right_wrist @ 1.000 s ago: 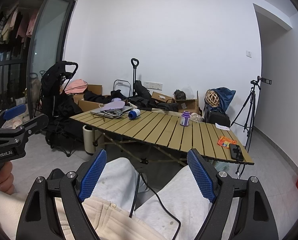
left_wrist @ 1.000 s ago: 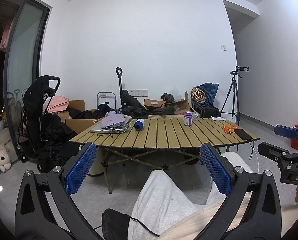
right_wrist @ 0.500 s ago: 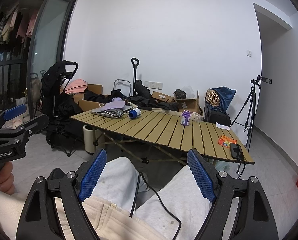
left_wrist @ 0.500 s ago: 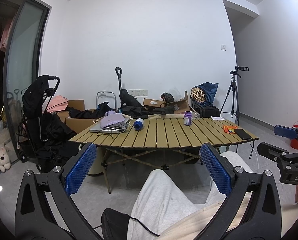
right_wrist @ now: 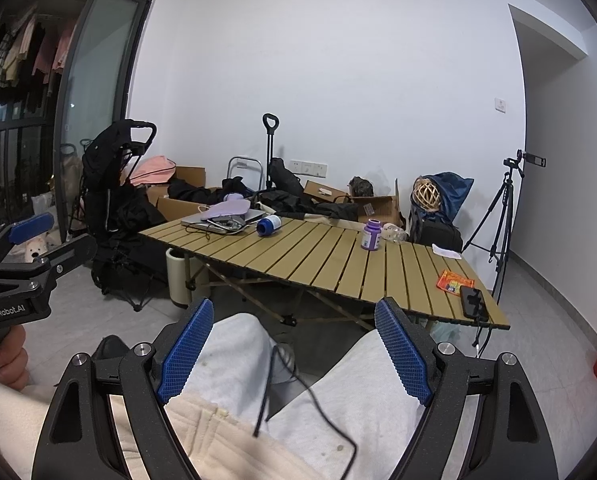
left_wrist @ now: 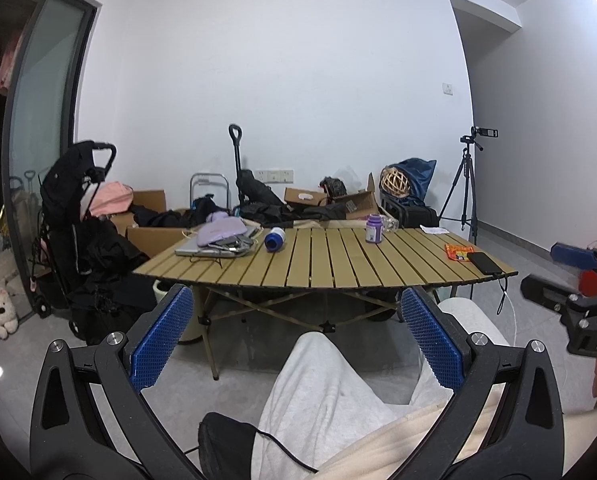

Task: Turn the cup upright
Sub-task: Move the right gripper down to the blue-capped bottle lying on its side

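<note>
A blue and white cup (left_wrist: 274,238) lies on its side on the far left part of the slatted wooden table (left_wrist: 322,268), its blue end toward me; it also shows in the right wrist view (right_wrist: 269,225). My left gripper (left_wrist: 296,334) is open and empty, held low over my lap, well short of the table. My right gripper (right_wrist: 294,354) is open and empty, also over my lap. Each gripper shows at the edge of the other's view.
On the table are a laptop with a purple pouch (left_wrist: 218,236), a purple jar (left_wrist: 374,229), an orange packet (left_wrist: 458,252) and a phone (left_wrist: 485,263). A stroller (left_wrist: 78,220), boxes and bags stand behind. A tripod (left_wrist: 464,188) is at the right.
</note>
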`<state>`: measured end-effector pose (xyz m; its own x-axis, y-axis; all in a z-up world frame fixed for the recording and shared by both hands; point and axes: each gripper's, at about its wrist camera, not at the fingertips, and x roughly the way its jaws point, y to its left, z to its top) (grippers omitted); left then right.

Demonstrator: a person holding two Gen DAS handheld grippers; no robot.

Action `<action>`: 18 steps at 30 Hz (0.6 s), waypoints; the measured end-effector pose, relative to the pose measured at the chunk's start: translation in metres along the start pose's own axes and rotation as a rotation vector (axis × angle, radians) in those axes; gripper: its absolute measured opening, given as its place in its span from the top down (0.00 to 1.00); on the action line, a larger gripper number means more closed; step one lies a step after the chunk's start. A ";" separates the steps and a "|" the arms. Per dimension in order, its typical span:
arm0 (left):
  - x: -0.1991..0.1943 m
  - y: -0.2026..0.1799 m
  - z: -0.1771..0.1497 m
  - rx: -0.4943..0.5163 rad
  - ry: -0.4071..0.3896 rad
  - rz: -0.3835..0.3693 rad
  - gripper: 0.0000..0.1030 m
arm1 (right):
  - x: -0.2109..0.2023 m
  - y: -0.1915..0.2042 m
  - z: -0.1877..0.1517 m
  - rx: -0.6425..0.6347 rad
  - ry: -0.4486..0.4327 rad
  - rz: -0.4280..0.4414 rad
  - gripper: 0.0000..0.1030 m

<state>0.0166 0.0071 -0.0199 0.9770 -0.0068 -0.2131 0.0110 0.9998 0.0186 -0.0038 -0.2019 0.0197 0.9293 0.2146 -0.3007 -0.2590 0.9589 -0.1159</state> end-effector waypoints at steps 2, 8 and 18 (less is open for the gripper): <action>0.015 -0.003 0.003 0.017 0.017 0.014 0.00 | 0.009 -0.003 0.000 -0.018 -0.006 0.005 0.15; 0.096 0.009 0.019 0.019 0.056 -0.006 0.00 | 0.084 -0.027 0.018 -0.015 0.027 0.066 0.15; 0.260 0.033 0.052 0.001 0.149 0.025 0.00 | 0.268 -0.062 0.066 0.036 0.190 0.140 0.15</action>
<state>0.2817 0.0373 -0.0238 0.9345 0.0216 -0.3553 -0.0131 0.9996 0.0264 0.2784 -0.1917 0.0091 0.8177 0.3104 -0.4848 -0.3691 0.9290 -0.0277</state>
